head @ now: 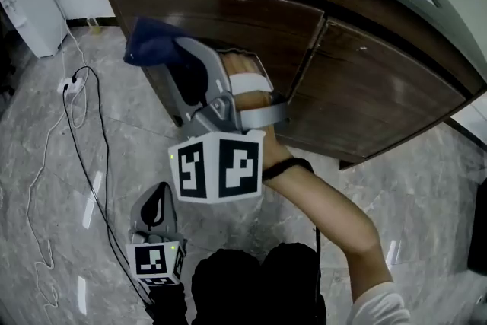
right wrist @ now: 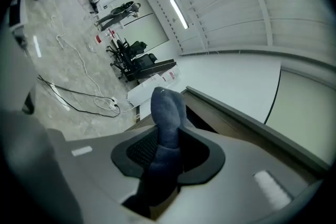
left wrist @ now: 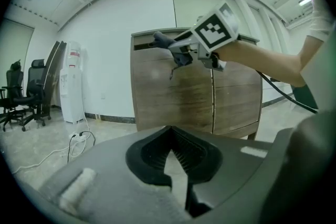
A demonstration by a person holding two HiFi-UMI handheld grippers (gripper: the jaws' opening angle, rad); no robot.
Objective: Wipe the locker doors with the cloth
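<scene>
Cloth [head: 151, 42], where is it now?

Up at the locker's [head: 365, 87] top left corner, by the upper edge of the left door [head: 228, 23]. It's dark blue and bunched, and it sticks out past the tips.

What's holding it?

The right tongs [right wrist: 168, 152] are clamped on it, and a bare arm [head: 327, 209] reaches in behind them.

Is it touching the wood?

Can't tell from here.

And the left tongs [head: 156, 211]?

Closed on nothing, low over the grey floor [head: 61, 240], well apart from the locker. A black cable [head: 95, 164] trails on the floor beside them.
</scene>
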